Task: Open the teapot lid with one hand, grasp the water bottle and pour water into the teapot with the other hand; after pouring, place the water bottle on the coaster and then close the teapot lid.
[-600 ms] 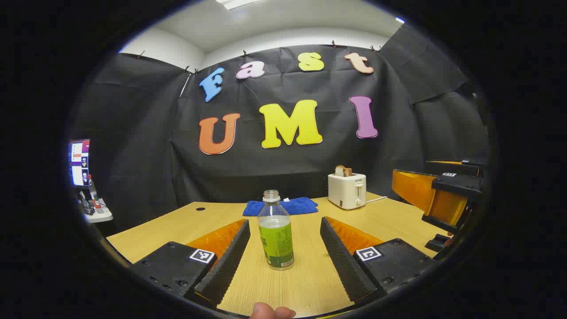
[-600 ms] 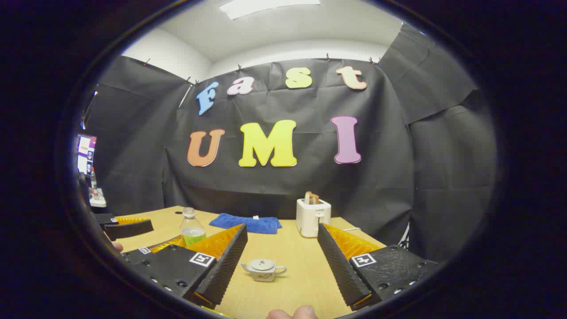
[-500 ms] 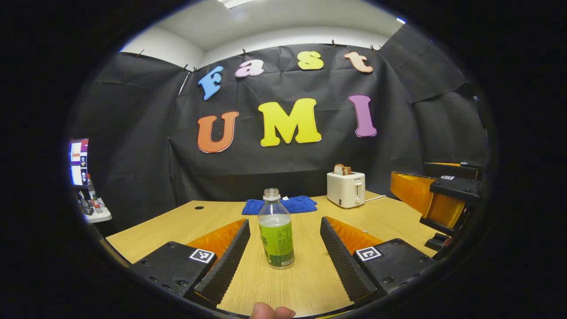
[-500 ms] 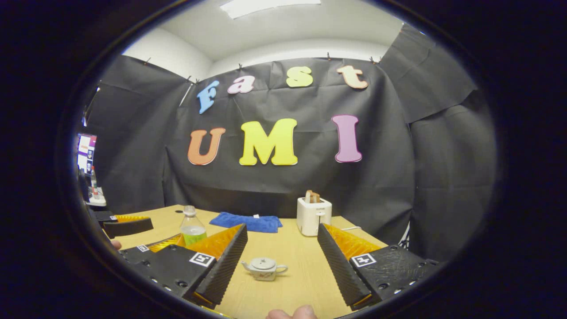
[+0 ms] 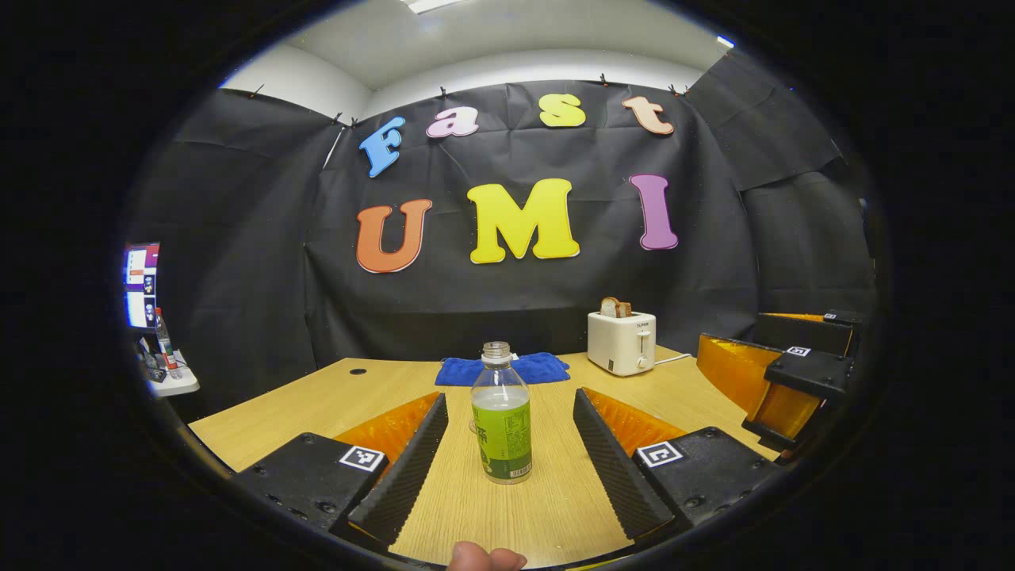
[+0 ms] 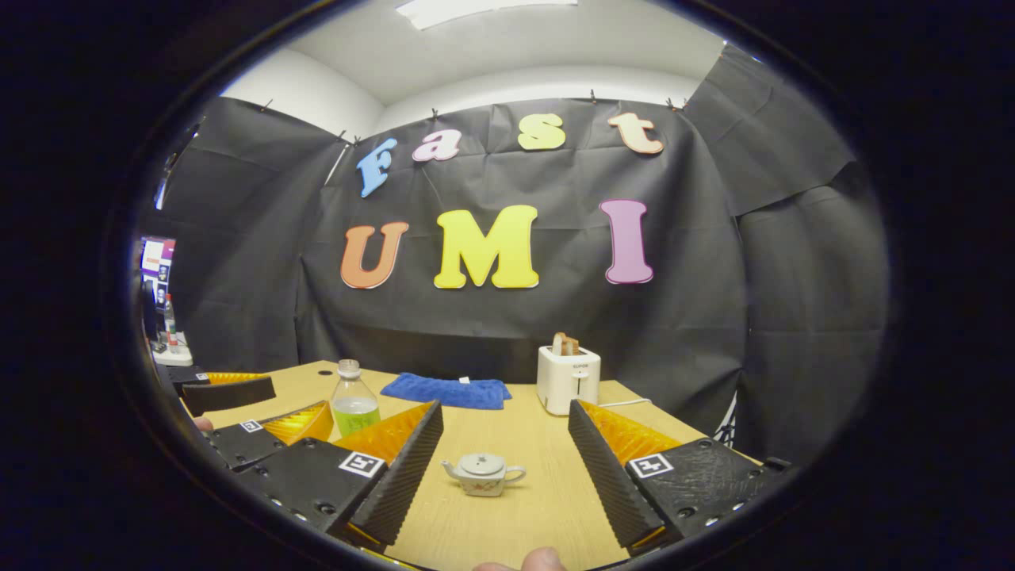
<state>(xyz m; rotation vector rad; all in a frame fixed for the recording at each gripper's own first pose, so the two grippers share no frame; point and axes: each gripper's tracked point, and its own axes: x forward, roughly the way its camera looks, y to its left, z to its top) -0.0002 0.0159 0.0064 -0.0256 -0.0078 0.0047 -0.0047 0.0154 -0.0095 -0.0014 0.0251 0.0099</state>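
Risk is tipping: both grippers, left gripper (image 5: 507, 444) and right gripper (image 6: 503, 468), are released, so approach the uncapped water bottle (image 5: 501, 416) and small teapot (image 6: 483, 474) squarely.

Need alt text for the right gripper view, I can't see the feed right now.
The right tool is open above the wooden table, fingers either side of a small white teapot with its lid on. Beyond stand a water bottle, a blue cloth and a toaster.

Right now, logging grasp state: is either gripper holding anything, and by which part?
Nothing is held. The left gripper is open with the water bottle standing between its fingers, untouched. The right gripper is open, facing the teapot, lid on.
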